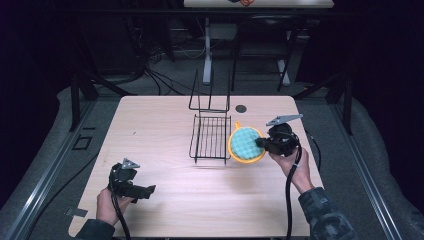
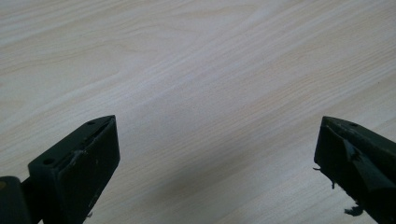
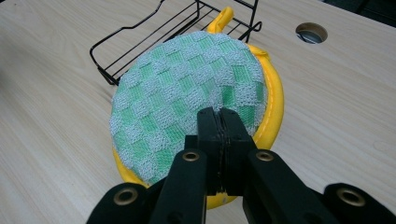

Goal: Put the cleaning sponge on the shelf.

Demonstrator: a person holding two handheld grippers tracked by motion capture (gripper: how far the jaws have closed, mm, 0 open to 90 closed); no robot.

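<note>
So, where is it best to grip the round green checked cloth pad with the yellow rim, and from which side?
Probably at its near edge, coming in low from the person's right side. The round green checked cloth pad with the yellow rim is thin and flat, so pinching across the rim suits narrow jaws. The right tool already shuts there. The black wire rack crowds the far left side.
</note>
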